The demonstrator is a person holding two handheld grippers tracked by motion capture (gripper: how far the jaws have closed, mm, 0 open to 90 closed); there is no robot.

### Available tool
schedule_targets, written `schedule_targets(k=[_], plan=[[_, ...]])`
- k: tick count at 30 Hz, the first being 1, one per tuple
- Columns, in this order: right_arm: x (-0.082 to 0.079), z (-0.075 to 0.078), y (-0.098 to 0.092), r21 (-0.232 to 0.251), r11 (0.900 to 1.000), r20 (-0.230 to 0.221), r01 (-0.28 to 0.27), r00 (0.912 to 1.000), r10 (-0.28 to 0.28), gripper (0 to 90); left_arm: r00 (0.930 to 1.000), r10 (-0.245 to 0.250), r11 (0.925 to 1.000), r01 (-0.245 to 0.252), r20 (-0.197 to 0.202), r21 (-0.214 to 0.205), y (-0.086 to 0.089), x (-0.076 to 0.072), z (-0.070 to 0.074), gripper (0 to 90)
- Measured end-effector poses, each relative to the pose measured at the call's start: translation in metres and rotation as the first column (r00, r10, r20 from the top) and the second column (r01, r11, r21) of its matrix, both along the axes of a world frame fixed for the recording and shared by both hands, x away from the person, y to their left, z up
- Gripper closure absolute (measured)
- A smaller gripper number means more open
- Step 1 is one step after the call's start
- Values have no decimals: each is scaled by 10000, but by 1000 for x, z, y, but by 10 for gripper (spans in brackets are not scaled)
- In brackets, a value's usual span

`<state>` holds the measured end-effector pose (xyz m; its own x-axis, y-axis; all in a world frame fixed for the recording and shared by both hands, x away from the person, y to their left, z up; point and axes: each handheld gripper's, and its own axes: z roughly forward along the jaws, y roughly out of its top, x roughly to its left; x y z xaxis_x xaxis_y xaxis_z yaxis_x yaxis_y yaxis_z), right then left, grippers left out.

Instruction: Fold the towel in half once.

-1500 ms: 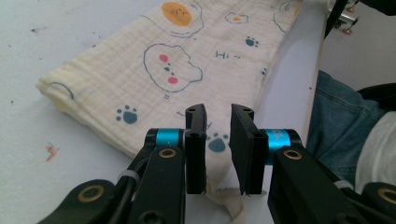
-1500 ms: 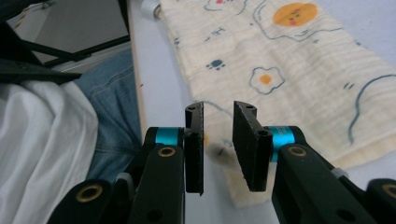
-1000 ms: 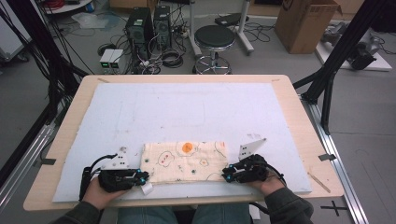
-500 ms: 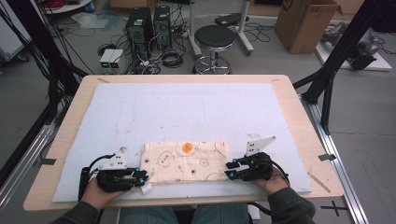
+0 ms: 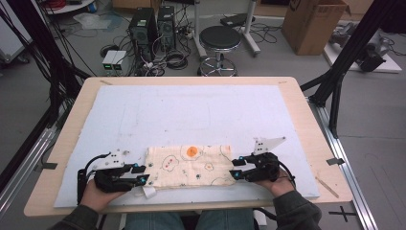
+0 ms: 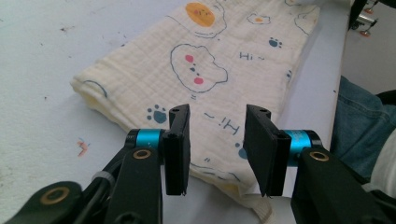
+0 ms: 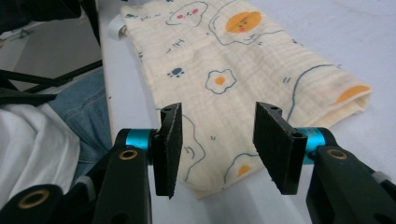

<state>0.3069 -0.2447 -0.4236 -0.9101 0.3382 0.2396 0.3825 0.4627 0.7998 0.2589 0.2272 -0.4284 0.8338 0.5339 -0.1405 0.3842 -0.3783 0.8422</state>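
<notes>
A folded cream cloth (image 5: 189, 165) printed with eggs, clouds and paw marks lies flat near the table's front edge. My left gripper (image 5: 141, 174) sits at its left end and my right gripper (image 5: 235, 169) at its right end, each held in a hand. In the left gripper view the left gripper (image 6: 218, 116) has just been opening. Its pads stand apart over the cloth (image 6: 210, 60) corner and do not press on it. In the right gripper view the right gripper (image 7: 219, 116) has likewise been opening, above the cloth (image 7: 233, 60) edge, with nothing pinched.
A pale blue mat (image 5: 191, 110) covers the wooden table (image 5: 306, 115). The table's front edge runs just behind both grippers, with the person's jeans (image 6: 359, 121) below it. A stool (image 5: 219, 40), computer towers (image 5: 153, 24) and a cardboard box (image 5: 311, 24) stand on the floor beyond.
The right gripper has drawn back slightly to the right, off the cloth's end. The left gripper has stayed in place. The cloth lies as before.
</notes>
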Motion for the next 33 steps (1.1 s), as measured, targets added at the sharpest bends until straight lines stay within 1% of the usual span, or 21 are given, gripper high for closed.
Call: schedule_targets(k=[1, 3, 5, 6, 12, 13, 14, 15, 17, 18, 19, 20, 21, 23, 27, 29, 30, 33], plan=[[1, 0, 0, 0, 10000, 61, 59, 10000, -59, 510, 10000, -4, 10000, 4, 5, 26, 0, 1, 0, 598], [1, 0, 1, 25, 9999, -2, 133, 9999, -133, 498, 10000, 47, 10000, -47, 24, 34, 1, 1, 1, 588], [2, 1, 1, 21, 9999, 102, 159, 9998, -159, 489, 10000, 95, 10000, -95, 9, 6, 1, 2, 1, 585], [2, 1, 1, 28, 9998, 77, 198, 9998, -198, 482, 9999, 97, 10000, -97, 25, 22, 1, 2, 1, 580], [4, 1, 2, 110, 9993, 57, 367, 9993, -367, 430, 9998, 203, 9998, -202, 72, -50, 1, 3, 2, 558], [5, 2, 2, 115, 9991, 117, 400, 9991, -401, 418, 9998, 199, 9998, -199, 82, -41, 1, 4, 2, 554], [4, 2, 2, 118, 9988, 76, 473, 9988, -474, 409, 9997, 221, 9997, -220, 75, -48, 0, 4, 3, 551], [5, 2, 1, 122, 9985, 142, 532, 9985, -533, 401, 9997, 208, 9998, -208, 84, -13, 1, 4, 3, 549], [6, 3, 1, 61, 9979, 161, 645, 9978, -646, 370, 9996, 279, 9996, -279, 70, -79, 0, 4, 4, 543], [7, 3, 2, 104, 9973, 171, 727, 9972, -728, 370, 9996, 277, 9996, -276, 114, -51, 0, 5, 4, 537], [8, 4, 2, 140, 9976, 219, 682, 9974, -685, 369, 9995, 290, 9996, -290, 142, -13, 0, 5, 5, 529], [8, 5, 2, 129, 9974, 197, 713, 9972, -715, 366, 9994, 319, 9995, -319, 103, -73, -1, 5, 5, 518], [8, 6, 3, 116, 9973, 297, 725, 9969, -728, 359, 9994, 339, 9994, -338, 90, -120, -2, 6, 6, 510], [9, 7, 4, 100, 9970, 342, 762, 9965, -765, 350, 9993, 336, 9994, -334, 155, -103, -3, 6, 7, 504], [11, 8, 8, -87, 9971, 320, 758, 9966, -755, 320, 9990, 401, 9992, -400, 179, -90, -4, 9, 9, 481], [12, 9, 9, -112, 9972, 364, 744, 9966, -739, 318, 9991, 390, 9992, -389, 192, -49, -4, 9, 11, 477], [12, 9, 9, -107, 9971, 387, 755, 9964, -751, 317, 9989, 441, 9990, -439, 183, -108, -5, 9, 11, 474], [14, 11, 9, -121, 9967, 464, 808, 9957, -801, 317, 9987, 462, 9989, -460, 203, -103, -4, 12, 15, 468]])
